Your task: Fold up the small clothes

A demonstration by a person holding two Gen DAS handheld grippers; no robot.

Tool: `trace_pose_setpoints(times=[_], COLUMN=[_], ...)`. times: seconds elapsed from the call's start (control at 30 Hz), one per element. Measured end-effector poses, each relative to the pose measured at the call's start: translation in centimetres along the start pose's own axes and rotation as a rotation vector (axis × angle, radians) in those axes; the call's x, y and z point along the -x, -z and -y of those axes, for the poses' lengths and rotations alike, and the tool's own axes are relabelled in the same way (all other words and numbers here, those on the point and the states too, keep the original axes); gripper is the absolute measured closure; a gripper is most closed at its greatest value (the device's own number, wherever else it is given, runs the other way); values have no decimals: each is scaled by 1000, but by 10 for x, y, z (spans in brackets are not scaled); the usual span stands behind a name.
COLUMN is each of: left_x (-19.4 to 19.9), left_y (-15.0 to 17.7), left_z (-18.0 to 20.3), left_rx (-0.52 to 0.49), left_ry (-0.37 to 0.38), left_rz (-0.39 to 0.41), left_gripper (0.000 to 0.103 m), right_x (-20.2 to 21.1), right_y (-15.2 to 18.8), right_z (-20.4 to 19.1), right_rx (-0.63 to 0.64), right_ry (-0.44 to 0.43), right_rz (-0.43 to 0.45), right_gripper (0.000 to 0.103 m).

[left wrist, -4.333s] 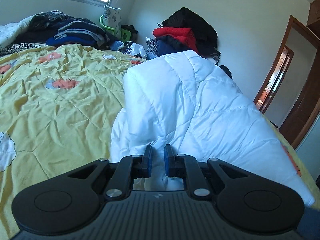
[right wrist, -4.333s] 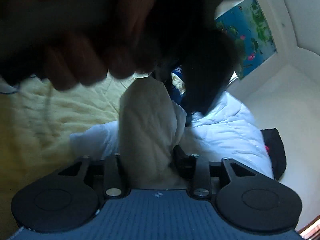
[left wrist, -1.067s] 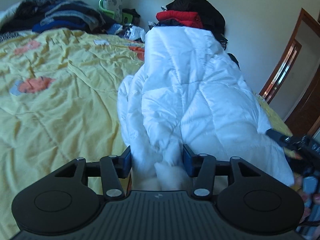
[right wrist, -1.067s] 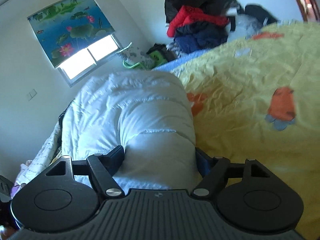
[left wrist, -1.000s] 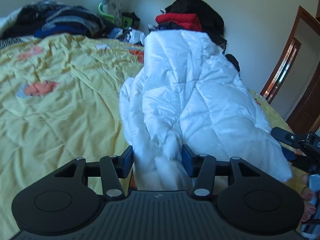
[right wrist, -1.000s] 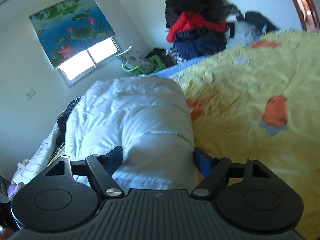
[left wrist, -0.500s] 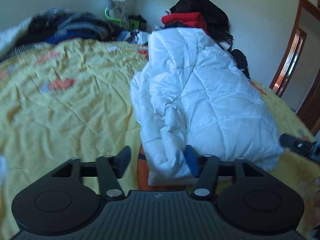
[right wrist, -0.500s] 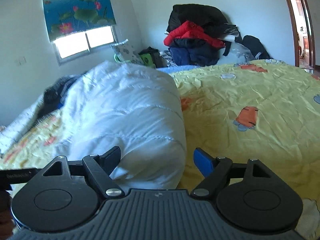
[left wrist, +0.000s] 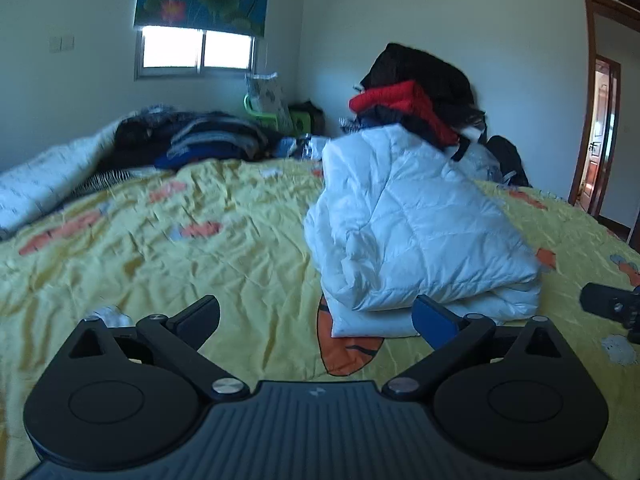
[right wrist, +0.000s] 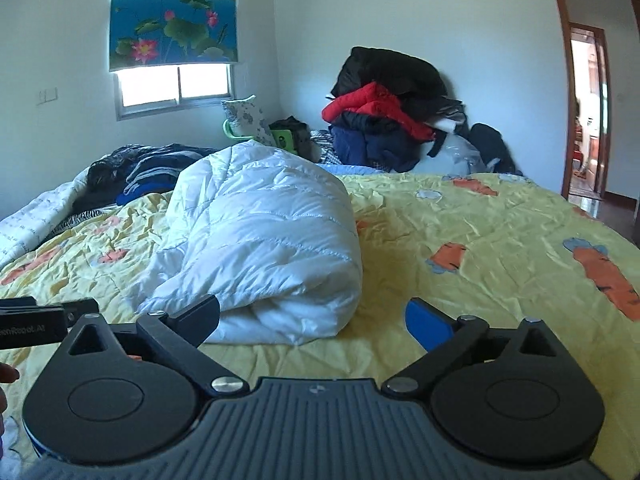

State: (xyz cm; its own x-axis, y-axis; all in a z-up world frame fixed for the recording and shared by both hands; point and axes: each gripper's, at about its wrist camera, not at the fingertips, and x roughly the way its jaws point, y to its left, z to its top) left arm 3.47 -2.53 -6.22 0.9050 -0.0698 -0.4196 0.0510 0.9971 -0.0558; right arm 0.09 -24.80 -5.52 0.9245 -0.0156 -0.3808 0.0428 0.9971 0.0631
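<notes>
A white quilted puffer jacket (left wrist: 416,232) lies folded in a bundle on the yellow bedspread (left wrist: 160,264). It also shows in the right wrist view (right wrist: 264,248). My left gripper (left wrist: 316,316) is open and empty, just in front of the jacket's near edge. My right gripper (right wrist: 312,316) is open and empty, at the jacket's near right corner, not touching it. The right gripper's tip (left wrist: 608,306) shows at the right edge of the left wrist view, and the left gripper's body (right wrist: 36,322) at the left edge of the right wrist view.
A pile of black, red and navy coats (right wrist: 384,116) stands against the far wall. Dark folded clothes (left wrist: 200,140) lie at the bed's far left by a white quilt (left wrist: 36,188). A doorway (right wrist: 588,112) opens at the right. A window (right wrist: 176,88) is behind.
Both grippers have let go of the white jacket, opened wide and pulled back from it. The jacket now rests folded on the bed.
</notes>
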Motion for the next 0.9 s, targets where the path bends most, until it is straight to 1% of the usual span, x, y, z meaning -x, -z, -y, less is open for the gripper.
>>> trace_pose_setpoints(times=[0.07,0.13,0.23,0.3,0.4,0.47,0.5,0.63,0.9], left_x=[12,24,40,48,57,57,58,62,59], left_y=[-1,-1,0,1,3,2,2,5,8], left_z=[-1,-3,-4,-8,-12,-10,-9,-5,-4], left_rx=[13,33,49,79,114,96,86,59,50], left_ry=[5,14,3,1,-9,-40,-41,-62,-37], left_rz=[-10,-1,27,40,39,5,-2,-6,-59], left_gripper=[0,0,0,0,0,0,0,0,0], right_x=[9,16,27,34,41,45,46,48,50], right_y=[4,8,13,14,15,14,14,12,13], right_z=[-3,-7,-9,-10,-12,-14,-16,-19,-21], right_rx=[-20,-32,-57,-68,-52,-38,-31,-20,-8], right_ry=[15,28,38,42,61,72,75,74,76], right_rz=[0,5,13,25,45,59,63,71,77], right_gripper=[1,1,1,1,1,1,1,1,1])
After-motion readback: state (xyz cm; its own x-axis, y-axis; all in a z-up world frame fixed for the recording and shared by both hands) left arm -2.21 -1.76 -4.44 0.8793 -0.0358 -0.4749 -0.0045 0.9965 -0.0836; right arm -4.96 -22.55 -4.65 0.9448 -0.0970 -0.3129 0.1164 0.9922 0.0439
